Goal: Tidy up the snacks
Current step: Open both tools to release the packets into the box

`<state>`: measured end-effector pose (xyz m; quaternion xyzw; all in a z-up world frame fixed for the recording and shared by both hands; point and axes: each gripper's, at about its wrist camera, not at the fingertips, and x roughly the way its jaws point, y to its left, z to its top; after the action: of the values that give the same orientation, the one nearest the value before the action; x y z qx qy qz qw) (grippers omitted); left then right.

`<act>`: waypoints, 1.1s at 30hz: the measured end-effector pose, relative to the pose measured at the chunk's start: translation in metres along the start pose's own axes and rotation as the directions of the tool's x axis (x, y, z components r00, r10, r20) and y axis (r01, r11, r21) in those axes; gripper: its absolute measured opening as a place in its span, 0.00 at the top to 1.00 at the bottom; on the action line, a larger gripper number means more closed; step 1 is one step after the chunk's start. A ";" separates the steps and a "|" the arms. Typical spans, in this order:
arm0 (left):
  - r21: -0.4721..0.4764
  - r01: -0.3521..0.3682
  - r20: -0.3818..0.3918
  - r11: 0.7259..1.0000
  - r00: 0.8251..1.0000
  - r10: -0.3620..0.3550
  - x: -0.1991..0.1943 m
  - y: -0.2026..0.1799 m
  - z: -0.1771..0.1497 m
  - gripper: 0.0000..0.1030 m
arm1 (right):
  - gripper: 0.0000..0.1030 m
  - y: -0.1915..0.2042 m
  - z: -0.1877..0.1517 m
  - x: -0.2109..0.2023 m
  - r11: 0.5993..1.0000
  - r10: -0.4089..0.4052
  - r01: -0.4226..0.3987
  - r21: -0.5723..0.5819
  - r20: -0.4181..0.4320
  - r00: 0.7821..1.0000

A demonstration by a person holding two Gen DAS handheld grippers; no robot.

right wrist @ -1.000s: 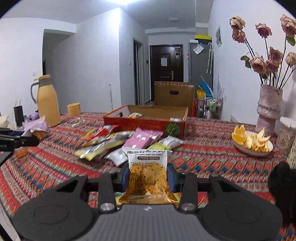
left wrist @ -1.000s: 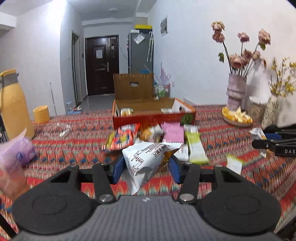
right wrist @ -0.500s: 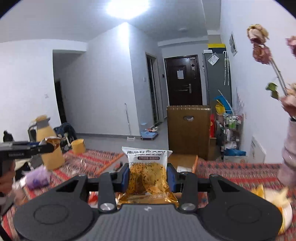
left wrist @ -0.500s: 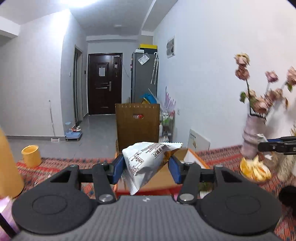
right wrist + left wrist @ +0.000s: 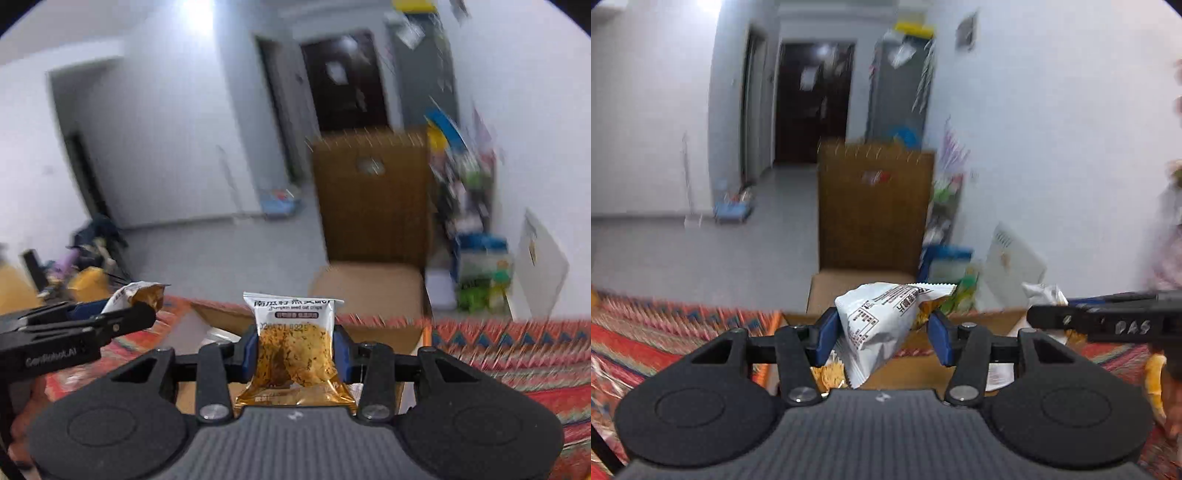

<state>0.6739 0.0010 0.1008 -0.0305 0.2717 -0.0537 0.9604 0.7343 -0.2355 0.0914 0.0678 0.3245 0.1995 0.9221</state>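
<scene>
My left gripper (image 5: 882, 334) is shut on a white snack packet (image 5: 879, 325), seen from its printed back, and holds it above the open cardboard box (image 5: 982, 317). My right gripper (image 5: 295, 354) is shut on a pumpkin seed oat crisp packet (image 5: 293, 343), upright between the blue pads, also over the cardboard box (image 5: 384, 325). Each gripper shows in the other's view: the right gripper (image 5: 1108, 325) at the right of the left wrist view, the left gripper (image 5: 74, 328) at the left of the right wrist view.
A patterned red cloth (image 5: 517, 347) covers the table. A brown chair (image 5: 875, 210) stands behind the box. A yellow jug (image 5: 11, 288) is at the far left. A few packets (image 5: 831, 373) lie inside the box. Both views are motion-blurred.
Both grippers have moved forward from over the snack pile to above the cardboard box, each still holding its packet. The box now fills the near view.
</scene>
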 end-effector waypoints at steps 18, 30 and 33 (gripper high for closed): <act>-0.043 -0.046 -0.162 0.998 0.986 0.038 0.093 0.022 -0.020 0.22 | 0.23 -0.010 -0.036 0.111 0.984 -0.095 0.112 0.139 -0.127 0.987; -0.005 0.022 0.003 1.000 1.000 -0.022 -0.056 0.008 0.031 0.16 | 0.17 0.005 0.001 -0.020 0.987 -0.128 0.130 0.094 -0.019 0.992; 0.008 0.051 0.068 0.999 0.996 -0.051 -0.113 0.004 0.037 0.10 | 0.11 0.015 0.006 -0.073 0.986 -0.150 0.147 0.080 0.037 0.988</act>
<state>0.5980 0.0191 0.1902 -0.0362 0.2379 -0.0780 0.9675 0.6812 -0.2520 0.1415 0.0833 0.3163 0.1161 0.9378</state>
